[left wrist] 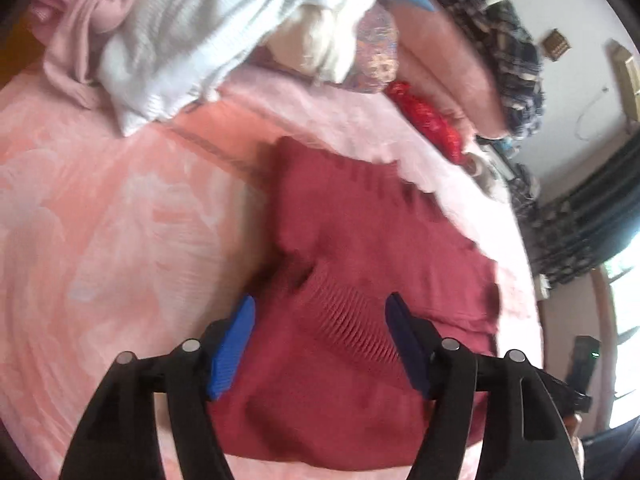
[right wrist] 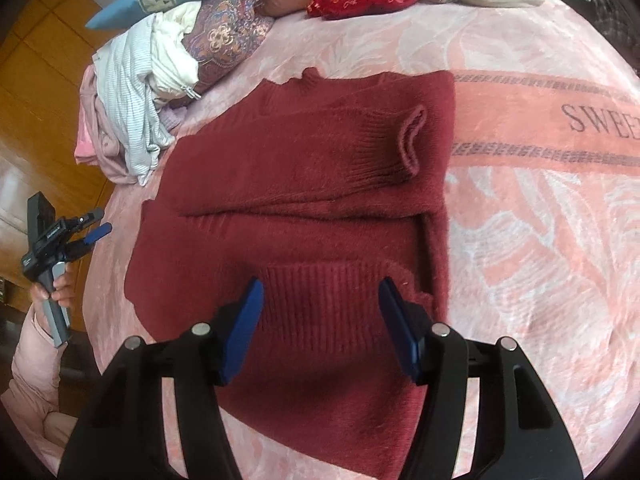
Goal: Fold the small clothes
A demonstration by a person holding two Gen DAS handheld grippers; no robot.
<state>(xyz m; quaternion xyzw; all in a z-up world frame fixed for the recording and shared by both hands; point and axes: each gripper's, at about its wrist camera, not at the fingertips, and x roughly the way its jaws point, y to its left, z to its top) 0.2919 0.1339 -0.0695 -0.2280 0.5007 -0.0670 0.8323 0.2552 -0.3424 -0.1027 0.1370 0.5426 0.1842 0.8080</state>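
Left gripper [left wrist: 320, 308] and right gripper [right wrist: 320, 292] fingers spread

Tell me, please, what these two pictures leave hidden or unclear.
- Sweater near hem: right wrist view, covered by the right hand-held gripper.
- Blanket lettering: right wrist view, cut off at the edge.
- Sweater knit: left wrist view, blurred by motion.

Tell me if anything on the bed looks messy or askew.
The sweater lies flat, both sleeves folded across. The only mess is a crumpled heap of clothes at the bed's edge, unfolded and partly overhanging.
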